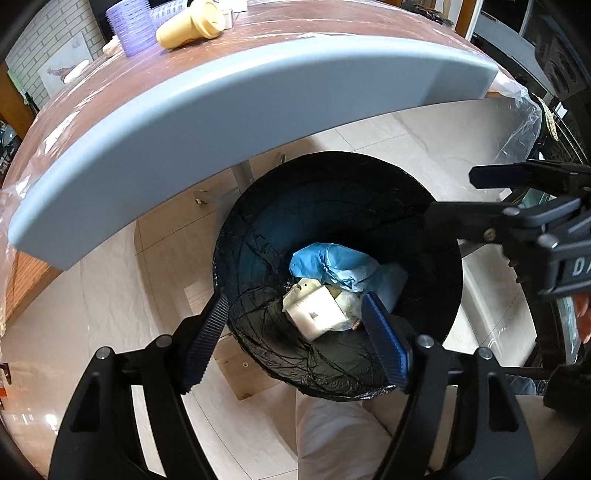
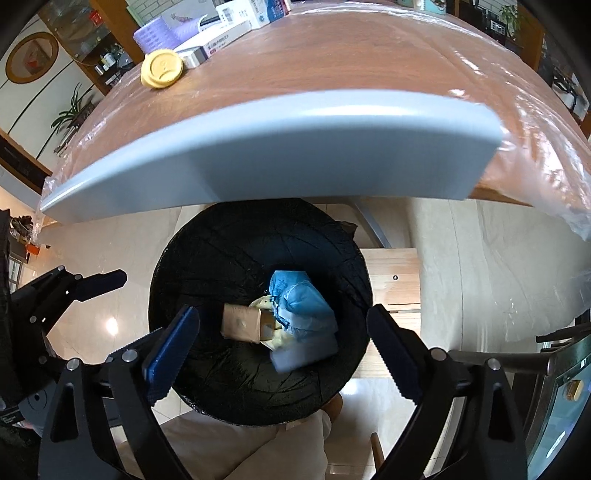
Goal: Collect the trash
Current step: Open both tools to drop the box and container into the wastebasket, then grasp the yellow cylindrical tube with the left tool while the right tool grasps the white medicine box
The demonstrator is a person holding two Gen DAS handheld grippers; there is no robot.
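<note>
A bin lined with a black bag (image 1: pixel 332 162) (image 2: pixel 184 258) stands on the floor under the table's grey edge. At its bottom lie a crumpled blue bag (image 1: pixel 328 264) (image 2: pixel 303 306), a white carton (image 1: pixel 317 310) that looks blurred, and a brown cardboard box (image 2: pixel 243 323). My left gripper (image 1: pixel 295 306) hangs over the bin's mouth, open, with nothing touching its blue pads. My right gripper (image 2: pixel 282 314) is also above the bin, open wide and empty; it shows at the right edge of the left wrist view (image 1: pixel 465 195). One of the left gripper's fingers (image 2: pixel 107 282) reaches in from the left in the right wrist view.
The wooden table under clear plastic (image 1: pixel 295 40) (image 2: pixel 332 55) has a grey front edge (image 1: pixel 221 122) overhanging the bin. On it lie a yellow lidded cup on its side (image 1: pixel 190 26) (image 2: pixel 162 68), purple tubs (image 1: pixel 131 27) and cartons (image 2: pixel 229 22). A person's light trousers (image 1: pixel 332 435) are near the bin; a wooden stool (image 2: pixel 395 277) stands beside it.
</note>
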